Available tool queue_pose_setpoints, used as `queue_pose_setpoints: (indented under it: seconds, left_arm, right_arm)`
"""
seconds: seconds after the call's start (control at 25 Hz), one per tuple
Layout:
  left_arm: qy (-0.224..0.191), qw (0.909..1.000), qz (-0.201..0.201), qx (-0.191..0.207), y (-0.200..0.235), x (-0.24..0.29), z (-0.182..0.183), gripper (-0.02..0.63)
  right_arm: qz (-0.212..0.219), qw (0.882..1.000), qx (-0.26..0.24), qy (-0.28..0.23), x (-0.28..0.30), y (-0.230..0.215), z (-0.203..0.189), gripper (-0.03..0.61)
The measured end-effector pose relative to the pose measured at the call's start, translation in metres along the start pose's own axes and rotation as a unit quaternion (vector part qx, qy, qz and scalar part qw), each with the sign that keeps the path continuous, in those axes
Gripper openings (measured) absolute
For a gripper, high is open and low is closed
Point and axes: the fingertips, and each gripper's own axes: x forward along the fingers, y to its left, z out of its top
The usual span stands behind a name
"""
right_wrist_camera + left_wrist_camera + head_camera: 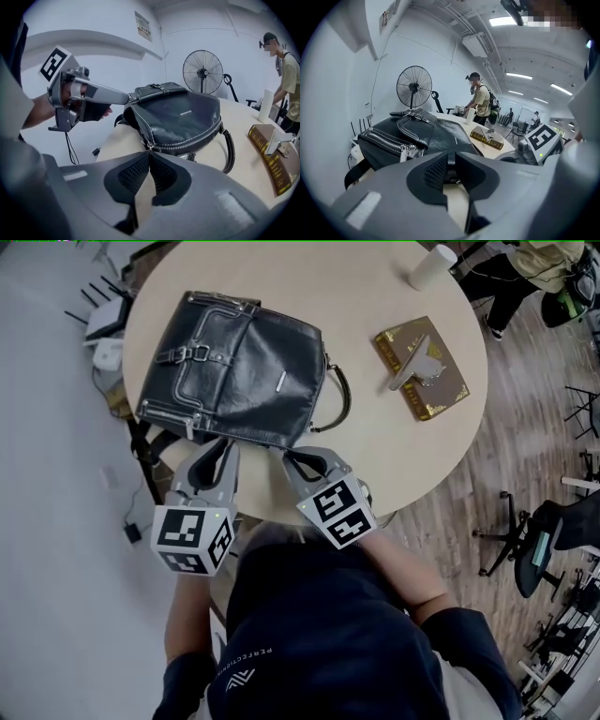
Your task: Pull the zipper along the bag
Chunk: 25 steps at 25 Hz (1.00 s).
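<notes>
Toward the near-left edge of the round table (375, 442), the black leather bag (239, 371) is lying flat, with its near side reaching the table's rim in front of the person. Its zipper (187, 140) is running along that side to the bag's near-right corner. There the right gripper (292, 456) is pinching the zipper pull (148, 149) between its closed tips. The left gripper (214, 443) is sitting at the bag's near edge, further left. Its jaws are standing slightly apart, with the bag's edge in the gap and the pads not pressing on it. Well to the right of the bag, a book (422, 368) is resting on the table, and a white cup (431, 266) is standing by the far edge.
</notes>
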Motion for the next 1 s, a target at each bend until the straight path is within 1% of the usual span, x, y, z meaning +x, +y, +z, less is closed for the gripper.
queue_pose_setpoints:
  seconds: [0.08,0.2,0.28,0.36,0.44,0.52,0.64,0.76,0.84,0.92,0.96,1.0]
  left_arm:
    - [0.002,0.9998,0.006,0.016,0.001,0.004,0.004,0.075]
    - [0.014,0.999,0.013,0.039,0.003,0.009,0.004,0.119]
    - [0.028,0.9982,0.008,0.052,0.001,0.01,0.001,0.14]
    - [0.044,0.9964,-0.001,0.073,-0.002,0.011,-0.005,0.17]
    - [0.06,0.9922,-0.002,0.109,-0.003,0.013,-0.011,0.185]
    - [0.077,0.9861,-0.003,0.148,-0.003,0.014,-0.014,0.203]
    - [0.102,0.9767,-0.015,0.188,-0.005,0.016,-0.017,0.218]
    - [0.124,0.965,-0.034,0.228,-0.007,0.014,-0.018,0.216]
    - [0.136,0.9535,-0.046,0.265,-0.009,0.011,-0.014,0.227]
    - [0.149,0.9374,-0.061,0.309,-0.013,0.01,-0.009,0.232]
    - [0.155,0.9269,-0.068,0.335,-0.015,0.012,-0.008,0.232]
    - [0.161,0.9144,-0.076,0.363,-0.017,0.014,-0.009,0.232]
  right_arm:
    - [0.003,1.0,-0.004,0.002,-0.001,0.0,0.0,0.012]
    - [0.008,1.0,-0.001,0.004,-0.001,-0.001,0.0,0.012]
    - [0.012,1.0,0.004,0.005,-0.001,0.0,0.0,0.012]
    - [0.017,1.0,0.01,0.005,-0.001,0.0,-0.001,0.012]
    - [0.021,1.0,0.013,0.006,-0.001,-0.001,-0.001,0.012]
    - [0.023,1.0,0.014,0.007,-0.001,-0.001,-0.001,0.012]
    - [0.026,0.999,0.018,0.008,-0.001,-0.001,-0.001,0.012]
    - [0.032,0.999,0.022,0.012,-0.001,-0.001,-0.002,0.012]
    - [0.038,0.999,0.024,0.015,-0.002,0.0,-0.001,0.012]
    - [0.043,0.999,0.029,0.016,-0.002,0.0,-0.001,0.012]
    - [0.046,0.998,0.033,0.016,-0.002,0.0,-0.001,0.012]
    - [0.048,0.998,0.037,0.017,-0.002,0.0,-0.001,0.012]
